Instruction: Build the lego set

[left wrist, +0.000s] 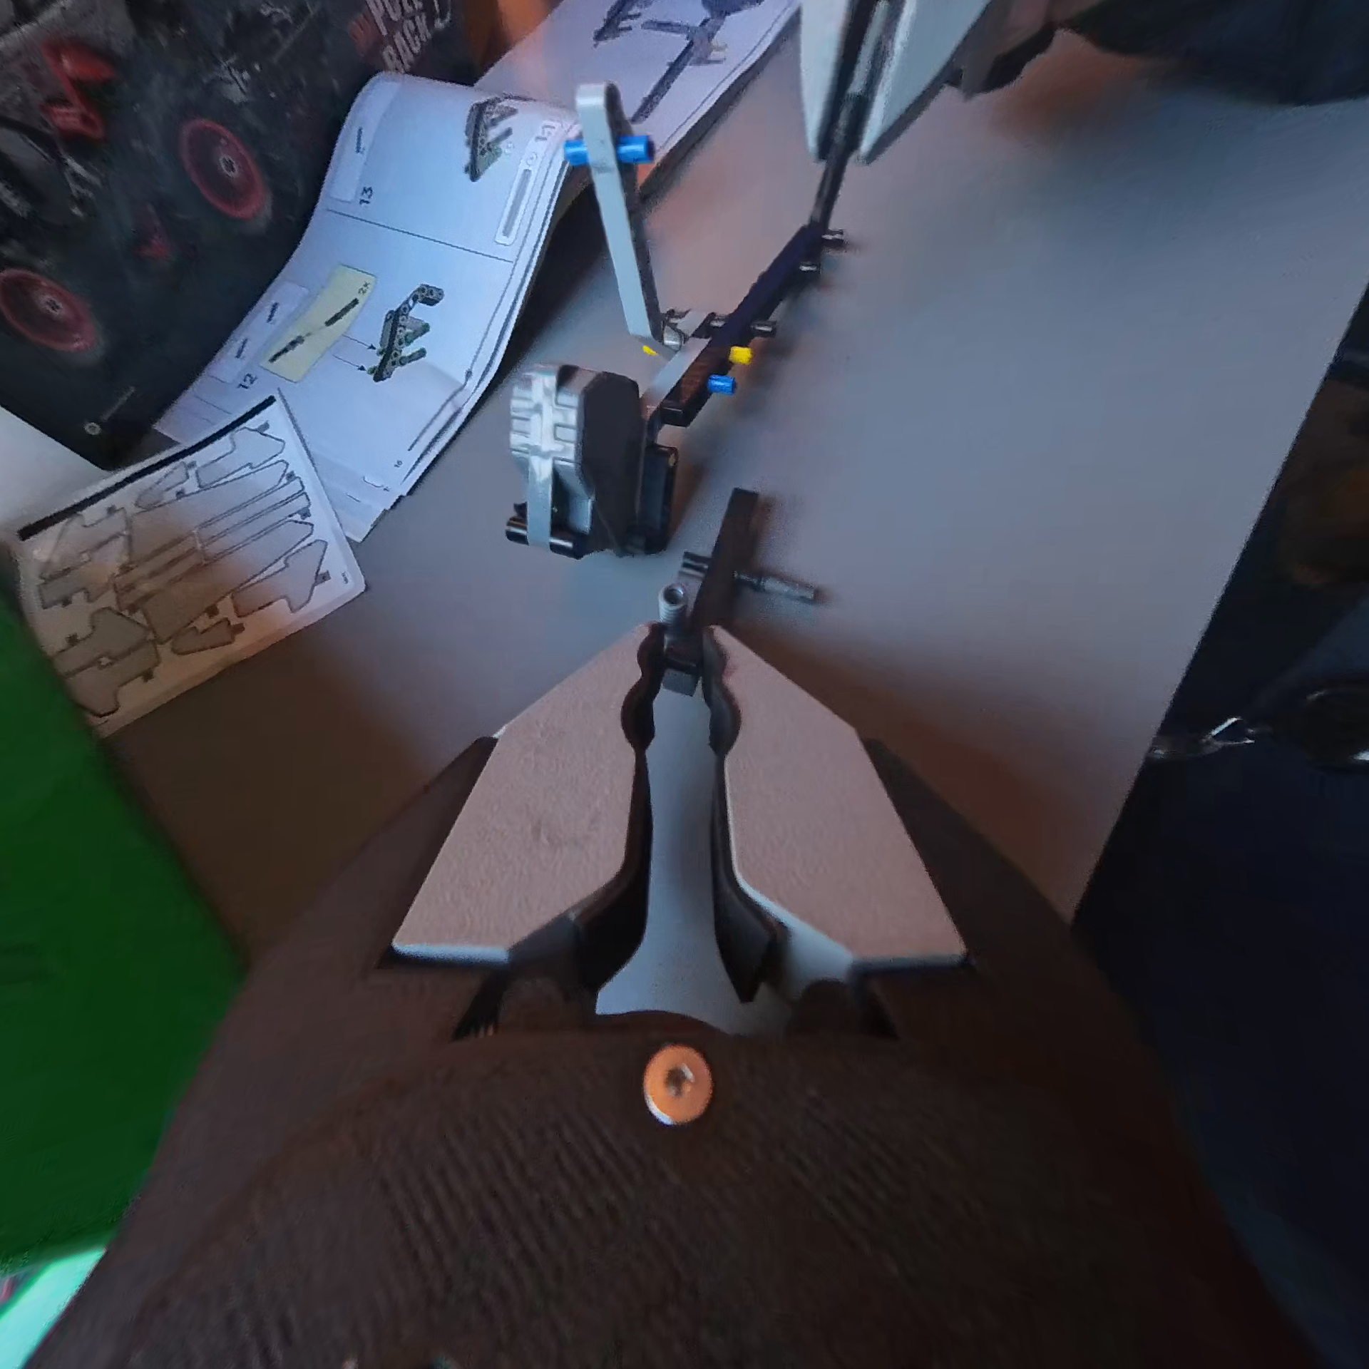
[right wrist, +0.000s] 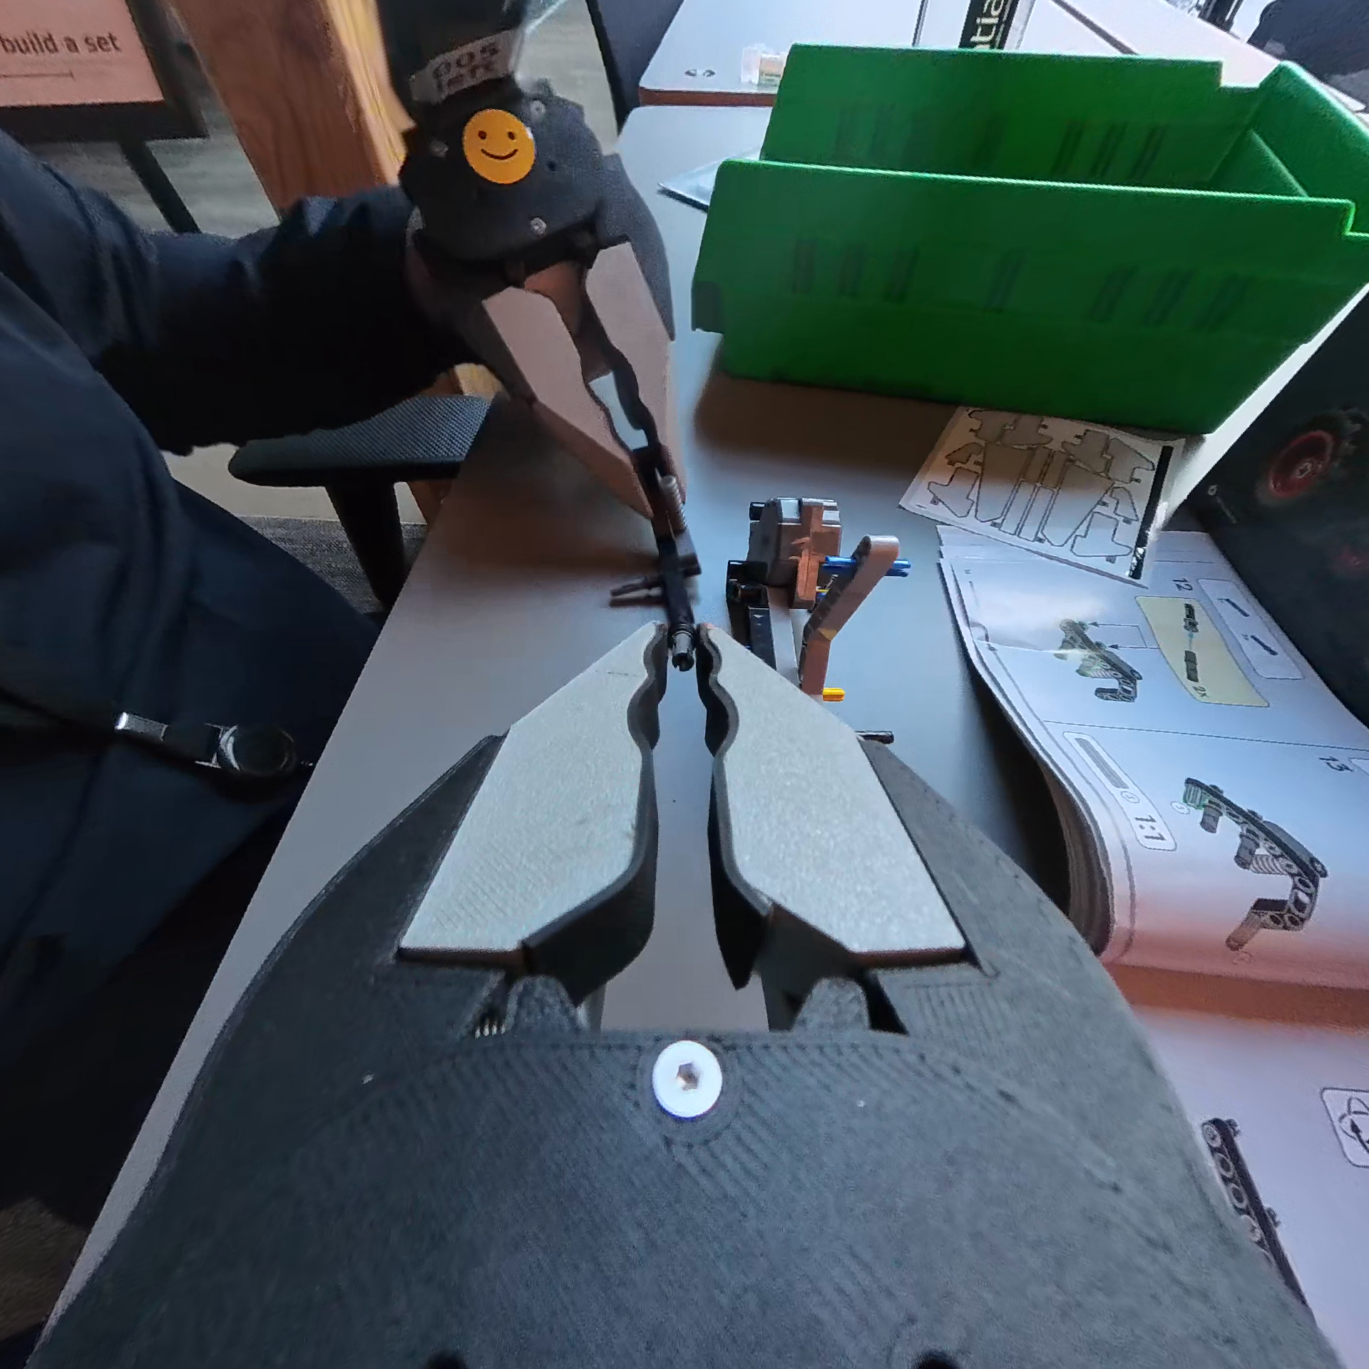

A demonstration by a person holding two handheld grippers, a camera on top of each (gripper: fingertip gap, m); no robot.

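My left gripper [left wrist: 678,652] is shut on a small grey connector [left wrist: 680,670] that carries a grey ribbed worm gear [left wrist: 674,600]. A dark beam [left wrist: 730,548] with a grey axle [left wrist: 778,590] through it stands just beyond the tips. My right gripper [right wrist: 683,646] is shut on a thin black rod [right wrist: 680,630] that runs toward the left gripper [right wrist: 655,481] and that dark beam [right wrist: 683,552]. The partial build, a grey block [left wrist: 563,452] with a long black pinned beam [left wrist: 748,318] and an upright grey beam [left wrist: 618,215], stands on the grey table [left wrist: 1000,444]. The right gripper [left wrist: 852,141] hovers over the black beam's far end.
An open instruction booklet [right wrist: 1156,741] and a sticker sheet [right wrist: 1037,489] lie beside the build. Green bins [right wrist: 1000,244] stand behind them, with the dark set box [left wrist: 148,185] alongside. A person's dark sleeve [right wrist: 185,311] and a chair armrest [right wrist: 355,437] are at the table edge. Spacing between my two grippers at the tips: around 11 centimetres. The grey block [left wrist: 563,452] lies around 5 centimetres away from my left fingertips.
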